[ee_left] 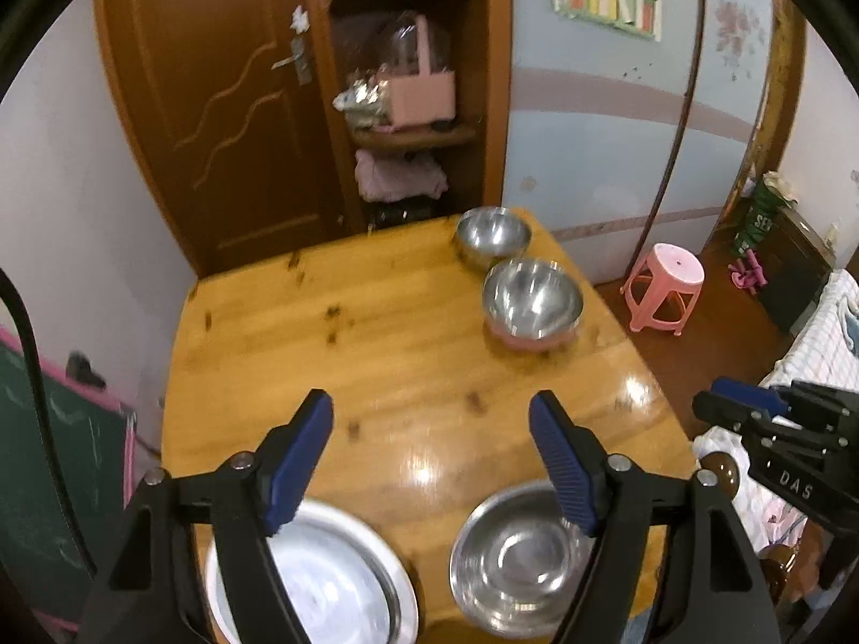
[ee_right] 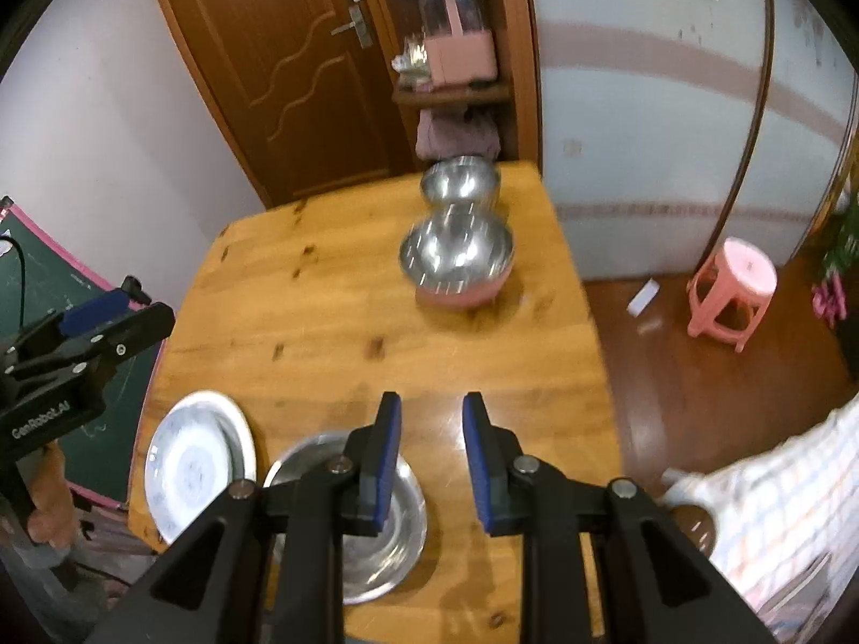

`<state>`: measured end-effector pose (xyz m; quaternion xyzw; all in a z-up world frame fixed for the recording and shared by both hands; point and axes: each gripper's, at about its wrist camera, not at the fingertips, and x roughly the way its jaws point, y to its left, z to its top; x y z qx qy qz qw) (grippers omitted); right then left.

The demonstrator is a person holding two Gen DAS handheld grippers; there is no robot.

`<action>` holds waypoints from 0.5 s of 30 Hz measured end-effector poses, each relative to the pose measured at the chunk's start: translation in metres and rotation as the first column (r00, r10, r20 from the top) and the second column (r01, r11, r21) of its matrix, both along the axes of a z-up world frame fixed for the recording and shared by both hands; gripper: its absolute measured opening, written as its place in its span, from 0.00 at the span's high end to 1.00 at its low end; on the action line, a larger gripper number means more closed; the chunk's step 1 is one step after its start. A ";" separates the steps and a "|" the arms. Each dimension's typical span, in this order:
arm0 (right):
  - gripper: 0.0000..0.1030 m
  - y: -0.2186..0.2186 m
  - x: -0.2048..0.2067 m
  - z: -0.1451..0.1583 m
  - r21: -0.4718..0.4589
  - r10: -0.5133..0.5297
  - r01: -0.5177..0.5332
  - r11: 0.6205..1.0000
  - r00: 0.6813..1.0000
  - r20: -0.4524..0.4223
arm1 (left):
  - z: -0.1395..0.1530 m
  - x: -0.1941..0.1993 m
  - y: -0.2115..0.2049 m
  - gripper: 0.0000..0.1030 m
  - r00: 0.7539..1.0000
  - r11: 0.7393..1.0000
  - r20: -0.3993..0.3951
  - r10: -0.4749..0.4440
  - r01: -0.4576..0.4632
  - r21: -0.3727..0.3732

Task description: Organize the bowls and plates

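On the wooden table (ee_left: 376, 354) two steel bowls stand at the far right: a small one (ee_left: 493, 236) at the back and a larger one (ee_left: 531, 300) resting in a pink bowl. At the near edge lie a white patterned plate (ee_right: 188, 467) on the left and a shallow steel dish (ee_right: 397, 526) beside it. My left gripper (ee_left: 432, 408) hangs open and wide above these two near pieces, holding nothing. My right gripper (ee_right: 432, 400) hovers over the steel dish's right side, its jaws a narrow gap apart with nothing between them, so it is open.
A pink stool (ee_right: 733, 290) stands on the brown floor right of the table. A brown door (ee_left: 215, 107) and a cluttered corner shelf (ee_left: 408, 80) are behind the table. A green chalkboard (ee_left: 48, 456) leans at the left; checkered bedding (ee_right: 794, 488) lies at the right.
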<state>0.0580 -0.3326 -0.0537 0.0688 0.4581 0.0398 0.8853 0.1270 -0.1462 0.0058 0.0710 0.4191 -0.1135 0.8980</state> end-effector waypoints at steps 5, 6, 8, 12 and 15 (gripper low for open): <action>0.58 -0.022 0.032 0.019 -0.063 -0.036 0.038 0.997 0.999 0.038 | 0.010 0.040 -0.019 0.19 1.000 1.000 -0.010 -0.020 0.020 0.011; 0.57 -0.029 0.042 0.021 -0.062 -0.045 0.047 0.997 0.998 0.040 | 0.009 0.051 -0.023 0.19 0.999 1.000 -0.021 -0.025 0.025 0.007; 0.57 -0.038 0.057 0.020 -0.053 -0.059 0.061 0.997 0.998 0.032 | 0.003 0.072 -0.029 0.19 0.999 1.000 -0.039 -0.028 0.028 0.000; 0.57 -0.058 0.095 0.010 -0.025 -0.096 0.095 0.995 0.995 -0.016 | -0.018 0.109 -0.043 0.19 0.997 1.000 -0.078 -0.023 0.023 -0.003; 0.57 -0.070 0.123 -0.002 0.005 -0.111 0.112 0.994 0.992 -0.064 | -0.034 0.129 -0.055 0.19 0.995 0.999 -0.093 -0.044 0.044 0.003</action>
